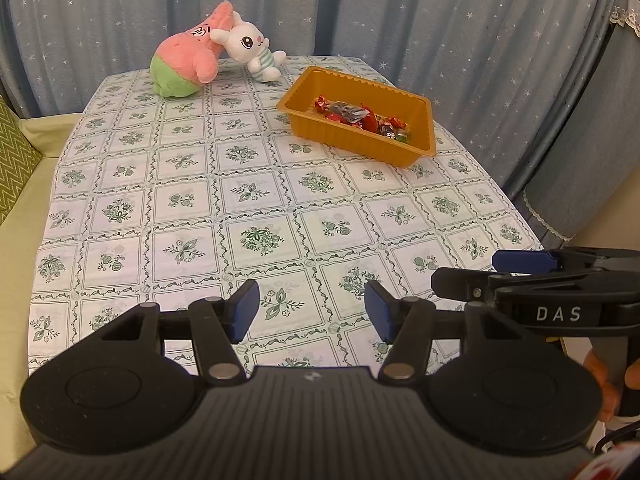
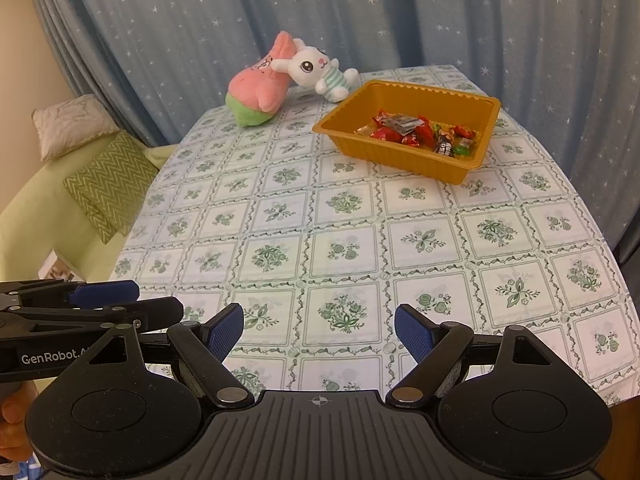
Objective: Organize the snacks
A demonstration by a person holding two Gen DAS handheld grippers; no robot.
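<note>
Orange tray [image 2: 404,160] holds all snacks [image 2: 420,132]; both open, empty claws [image 1: 311,310] [image 2: 319,332] might nudge it needlessly.

Setting: a surface [image 2: 344,248] under a white cloth of green floral squares, backed by blue star-speckled curtains [image 2: 400,16], with a pale green seat, perhaps a sofa [image 2: 48,216], at left bearing a green zigzag cushion [image 2: 110,184] and a white cushion [image 2: 68,126].
</note>
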